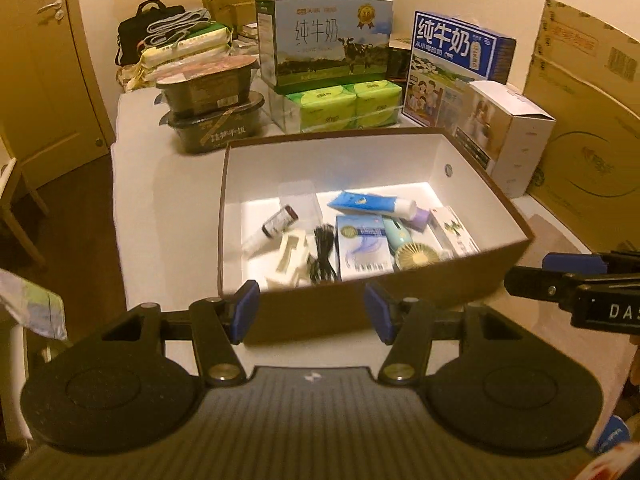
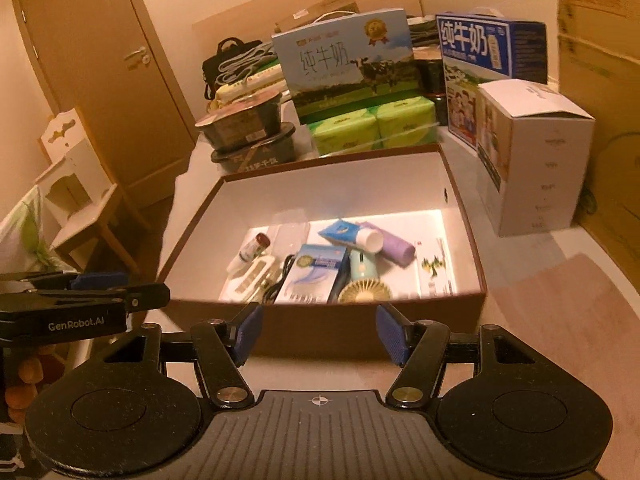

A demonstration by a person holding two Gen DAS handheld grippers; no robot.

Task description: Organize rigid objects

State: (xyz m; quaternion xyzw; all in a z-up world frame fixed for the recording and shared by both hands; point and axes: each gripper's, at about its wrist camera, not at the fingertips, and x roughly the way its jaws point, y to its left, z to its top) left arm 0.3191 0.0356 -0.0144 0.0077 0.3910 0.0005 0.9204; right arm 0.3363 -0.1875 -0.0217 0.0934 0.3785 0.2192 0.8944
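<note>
Both grippers hover before the table (image 1: pixel 168 216), left gripper (image 1: pixel 311 312) and right gripper (image 2: pixel 319 334) with fingers half spread, holding nothing. At frame centre the brown box (image 1: pixel 400 292) contains a tube (image 1: pixel 370 203), fan (image 1: pixel 414 258) and cable (image 1: pixel 324 254). Behind, upper frame, stand milk cartons (image 1: pixel 324 40) and tissue packs (image 1: pixel 344 106).

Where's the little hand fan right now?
In both views, the mint hand fan lies inside the brown box at its near wall, between the blue-white carton and the white carton.
</note>
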